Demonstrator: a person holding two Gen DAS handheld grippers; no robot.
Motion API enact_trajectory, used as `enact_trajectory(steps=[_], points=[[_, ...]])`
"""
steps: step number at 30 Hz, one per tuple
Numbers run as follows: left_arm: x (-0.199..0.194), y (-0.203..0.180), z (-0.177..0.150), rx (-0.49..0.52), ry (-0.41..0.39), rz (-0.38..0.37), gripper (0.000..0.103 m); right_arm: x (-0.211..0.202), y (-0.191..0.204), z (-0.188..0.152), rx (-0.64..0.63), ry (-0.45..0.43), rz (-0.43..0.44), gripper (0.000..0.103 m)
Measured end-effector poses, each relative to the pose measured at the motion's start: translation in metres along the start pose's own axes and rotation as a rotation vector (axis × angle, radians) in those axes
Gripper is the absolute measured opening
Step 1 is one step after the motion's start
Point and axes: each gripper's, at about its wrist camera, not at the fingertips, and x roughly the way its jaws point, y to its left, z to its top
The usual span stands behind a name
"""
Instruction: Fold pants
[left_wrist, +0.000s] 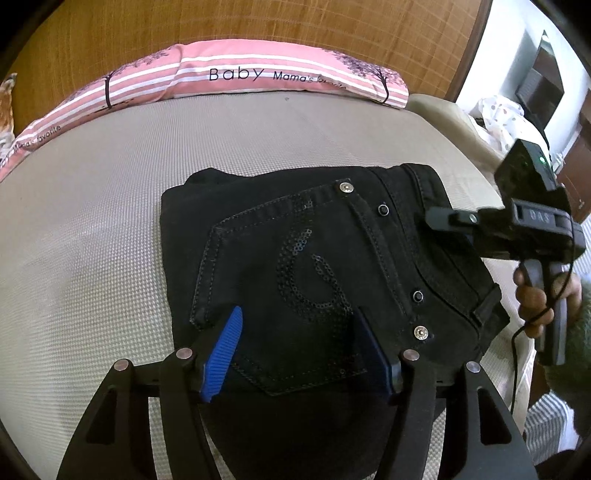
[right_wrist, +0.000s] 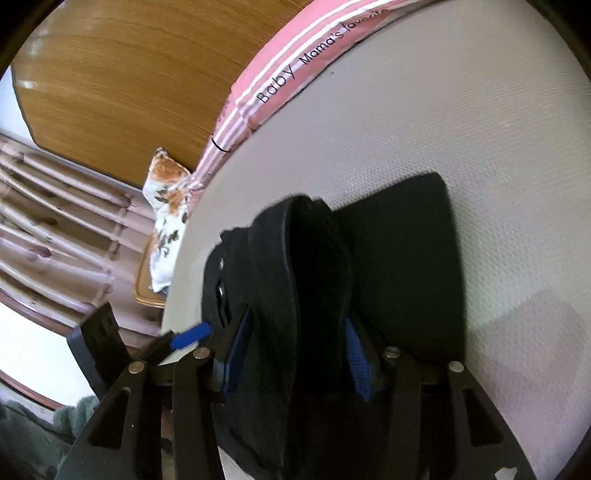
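Left wrist view: folded pants (left_wrist: 314, 266) lie between spread fingers (left_wrist: 221, 354).

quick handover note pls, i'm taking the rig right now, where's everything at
Left gripper: open, over the back pocket at the near edge of the pants, gripping nothing.
Right gripper: jaws apart, with a thick fold of the pants between them; a firm grip can't be confirmed.
Pants lie on the mattress, already folded into a compact bundle, pillow behind.
Left: seemingly just settle that last fold flat, release, tidy the edges.
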Motion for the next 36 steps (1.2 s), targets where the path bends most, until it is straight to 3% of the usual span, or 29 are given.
enact_trajectory(steps=[4,8,12,16,19,24,26,29,31,36], points=[[0.002,0.000,0.001,-0.006,0.000,0.005,0.066,0.010,0.001,0.008,0.025,0.009,0.023,0.039],[-0.001,0.000,0.003,-0.025,0.007,0.004,0.066,0.005,0.002,0.005,0.097,-0.014,0.046,0.016],[-0.015,0.006,0.009,-0.082,-0.032,-0.024,0.066,-0.013,0.018,0.002,0.141,-0.071,0.061,0.012],[-0.029,0.004,0.018,-0.077,-0.079,-0.017,0.066,-0.038,0.036,0.009,0.116,-0.139,0.027,0.011],[-0.033,-0.002,0.023,-0.059,-0.090,-0.025,0.066,-0.052,0.030,0.014,0.122,-0.177,-0.024,0.011],[-0.014,-0.014,0.018,-0.006,-0.018,-0.048,0.066,-0.043,0.000,0.008,0.125,-0.145,-0.178,0.011],[0.000,-0.019,0.010,0.046,0.034,-0.011,0.066,-0.039,-0.012,0.006,0.151,-0.139,-0.189,0.020],[0.006,-0.022,0.003,0.077,0.038,0.019,0.066,-0.045,-0.005,0.003,0.154,-0.148,-0.204,0.033],[0.006,-0.021,0.003,0.068,0.042,0.012,0.066,-0.052,0.008,-0.001,0.106,-0.149,-0.247,0.034],[0.002,-0.017,0.002,0.038,0.050,-0.014,0.066,-0.080,0.014,-0.026,0.097,-0.137,-0.233,0.035]])
